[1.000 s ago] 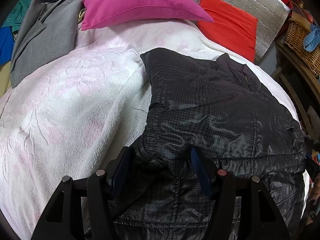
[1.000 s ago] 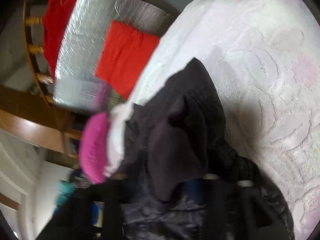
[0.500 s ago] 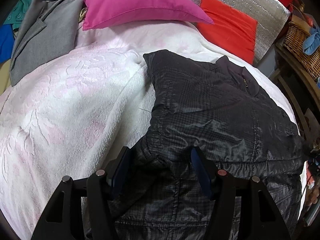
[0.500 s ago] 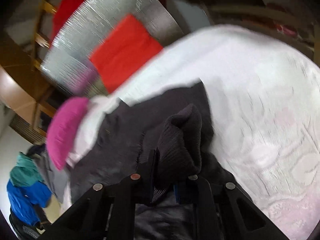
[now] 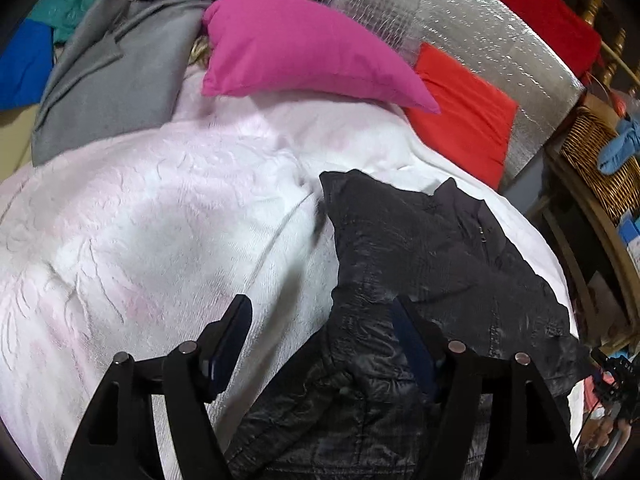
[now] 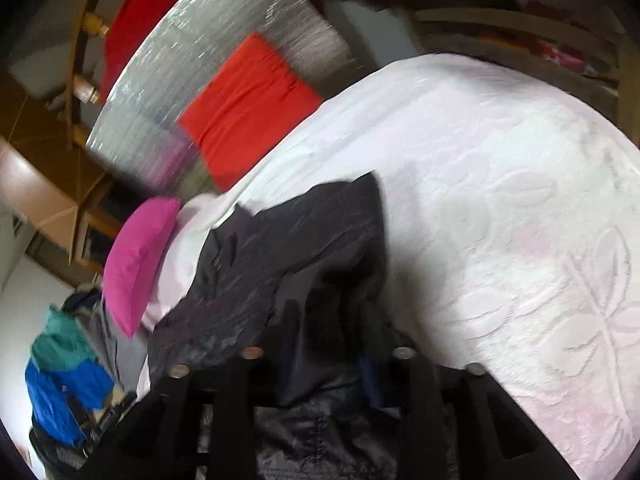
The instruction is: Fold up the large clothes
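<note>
Black jacket [image 5: 432, 264] lies folded on the white bedspread [image 5: 168, 216]; left gripper [image 5: 320, 340] and right gripper [image 6: 324, 364] jaws opening, fabric between but unclamped, so withdraw without snagging the fold.

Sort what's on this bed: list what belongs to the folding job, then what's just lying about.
Belongs to the job:
- black jacket
- left gripper, jaws opening, jacket edge between them
- right gripper, jaws opening over the jacket

Just lying about:
- pink pillow
- red cushion
- grey garment
- wicker basket
</note>
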`<state>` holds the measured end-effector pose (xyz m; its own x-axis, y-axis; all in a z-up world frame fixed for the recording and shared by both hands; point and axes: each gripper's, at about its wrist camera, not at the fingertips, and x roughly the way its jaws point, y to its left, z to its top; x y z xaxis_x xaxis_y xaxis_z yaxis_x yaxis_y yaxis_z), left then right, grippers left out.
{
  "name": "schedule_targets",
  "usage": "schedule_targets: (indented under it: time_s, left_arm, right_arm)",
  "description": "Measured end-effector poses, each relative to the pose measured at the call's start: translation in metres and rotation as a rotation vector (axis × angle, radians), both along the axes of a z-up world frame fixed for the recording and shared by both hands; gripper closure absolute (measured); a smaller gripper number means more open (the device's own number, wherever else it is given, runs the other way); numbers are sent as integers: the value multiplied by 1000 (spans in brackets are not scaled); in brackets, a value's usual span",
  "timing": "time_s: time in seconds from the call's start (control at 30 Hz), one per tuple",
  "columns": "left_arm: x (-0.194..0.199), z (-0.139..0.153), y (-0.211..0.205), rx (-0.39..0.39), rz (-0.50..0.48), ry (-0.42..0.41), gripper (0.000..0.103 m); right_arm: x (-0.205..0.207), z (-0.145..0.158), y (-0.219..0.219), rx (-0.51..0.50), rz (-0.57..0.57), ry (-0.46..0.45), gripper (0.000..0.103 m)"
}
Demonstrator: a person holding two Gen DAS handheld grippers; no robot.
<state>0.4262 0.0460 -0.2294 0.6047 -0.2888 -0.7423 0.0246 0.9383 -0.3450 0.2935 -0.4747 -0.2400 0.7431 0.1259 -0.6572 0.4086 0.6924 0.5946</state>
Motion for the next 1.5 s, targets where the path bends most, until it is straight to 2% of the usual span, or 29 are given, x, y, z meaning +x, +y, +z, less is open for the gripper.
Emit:
schedule_targets:
  time_s: [0.03,0.1,0.17,0.33,0.5,0.53,0.57,0.67,0.73,0.87,0.93,1.0,1.1,1.3,1.33,1.37,1.43,1.5]
  left_arm:
    - [4,-2,-1,-2,4,10,30]
    - [6,-5,-1,-8,6,23,30]
    - [6,-7,-4,0,-1,27,30]
    - [13,-17,-23,25,-64,60,30]
    - [14,-22,-42,103,-108,53,30]
    - [11,-22,-44,128,-110,44,30]
    - [10,-22,-46,148,-110,35,30]
    - [5,-19,-54,226,-111,-2,30]
    - [3,-18,-59,268,-114,-20,30]
    - [0,-16,-67,338,-117,-54,30]
    - [-2,-15,-69,364,-118,-68,30]
    - [-3,-14,-71,381,-120,-80,30]
    - [-3,-14,-73,396,-120,-89,30]
    - [-4,-13,-73,413,-113,-98,30]
    - [-4,-13,-73,417,-113,-99,30]
    - [-4,-13,-74,422,-112,-101,30]
    - [-5,-13,-74,427,-111,-104,30]
    - [-5,-13,-74,429,-110,-104,30]
  right_arm:
    - [-1,-1,-4,1,-19,-4,35]
    - [-4,-1,-11,-5,-54,-22,35]
    - [-2,-1,-12,3,-38,-19,35]
    - [16,-20,-8,9,-7,44,35]
    - [38,-42,3,15,42,87,35]
    - [40,-43,6,2,47,85,40]
    - [42,-40,12,-42,55,76,53]
    - [43,-29,29,-179,74,72,69]
    - [39,-18,34,-217,74,33,74]
    - [29,2,39,-275,58,-58,75]
    - [32,-3,38,-291,53,-30,75]
    - [39,-20,32,-281,52,42,75]
    - [45,-36,22,-242,64,93,70]
    - [37,-28,11,-183,64,95,65]
    - [37,-26,10,-169,62,95,61]
    - [35,-25,7,-150,56,92,48]
    - [28,-21,1,-128,33,63,36]
    - [21,-14,-3,-127,12,27,36]
